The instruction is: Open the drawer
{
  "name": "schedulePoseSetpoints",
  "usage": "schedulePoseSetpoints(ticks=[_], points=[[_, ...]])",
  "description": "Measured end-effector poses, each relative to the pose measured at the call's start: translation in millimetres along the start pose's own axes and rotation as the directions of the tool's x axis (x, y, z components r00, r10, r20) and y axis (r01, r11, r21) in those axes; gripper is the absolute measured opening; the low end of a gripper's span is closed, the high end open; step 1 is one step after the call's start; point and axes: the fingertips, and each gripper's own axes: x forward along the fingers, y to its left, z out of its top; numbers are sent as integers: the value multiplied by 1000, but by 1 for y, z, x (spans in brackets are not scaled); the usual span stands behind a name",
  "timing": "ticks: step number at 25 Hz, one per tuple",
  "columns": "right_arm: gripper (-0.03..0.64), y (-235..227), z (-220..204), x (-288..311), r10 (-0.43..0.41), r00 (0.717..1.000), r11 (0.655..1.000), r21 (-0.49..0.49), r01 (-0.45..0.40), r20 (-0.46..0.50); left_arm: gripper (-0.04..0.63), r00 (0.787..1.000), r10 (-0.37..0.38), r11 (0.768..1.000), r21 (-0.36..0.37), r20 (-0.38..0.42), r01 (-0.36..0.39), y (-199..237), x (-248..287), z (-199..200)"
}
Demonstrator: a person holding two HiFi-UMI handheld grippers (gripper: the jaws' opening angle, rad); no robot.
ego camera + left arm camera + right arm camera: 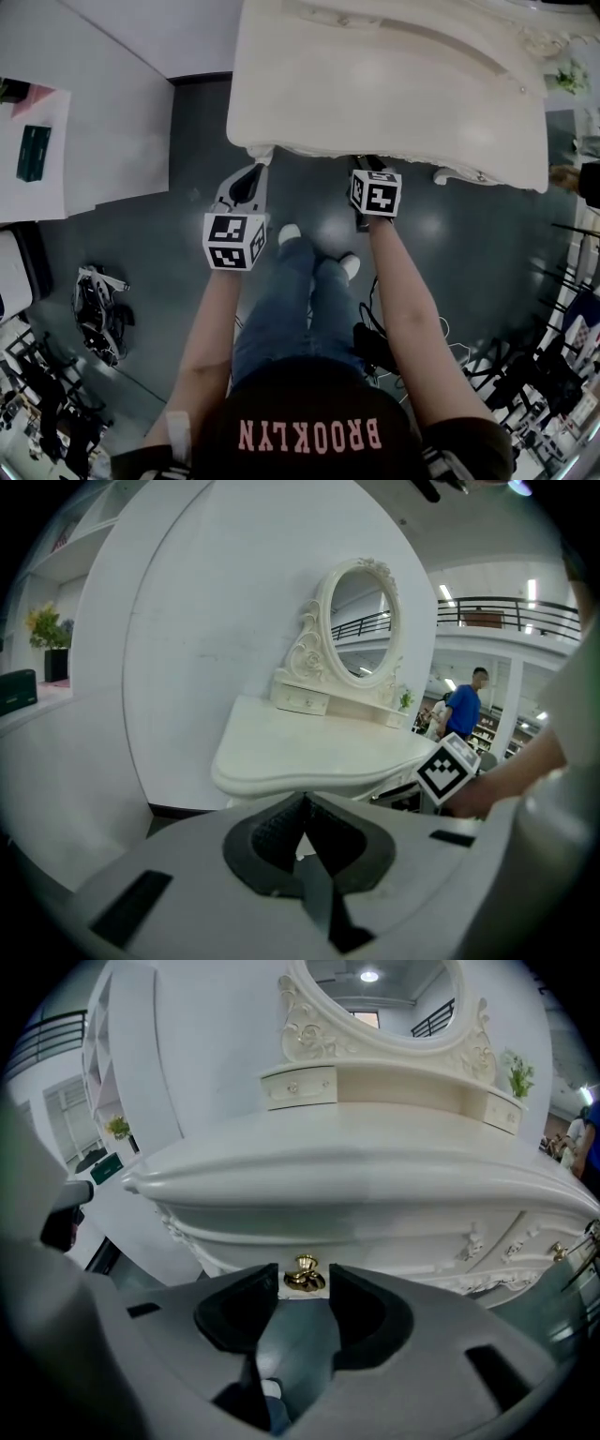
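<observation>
Below the head camera, stood in jeans (281, 309) on a dark floor (187, 234). Held the left gripper (246, 184) just short of the left front corner of the dressing table (375, 84), jaws closed together on nothing. Held the right gripper (304, 1290) at the table's front edge, jaws spread wide and gripping nothing. Framed the gold knob (305, 1273) in the gap between the jaw tips, neither tip pressing on it. Found the drawer (356, 1241) shut flush under the tabletop, with the knob on its front. Farther back, saw an oval mirror (361, 621) upright on the tabletop, against a white wall (216, 621).
</observation>
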Motion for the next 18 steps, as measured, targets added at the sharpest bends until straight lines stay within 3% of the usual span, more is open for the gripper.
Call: schedulePoseSetpoints(ticks=[6,18], points=[[127,-1,-4,9,-18,999,1000,-4,18,-46,-2,1000,5,1000,-20,-9,-5,8,3,-3],[110,0,-6,4,-31,999,1000,3,31,-40,-2,1000,0,999,-40,-24,-1,1,-3,-13]])
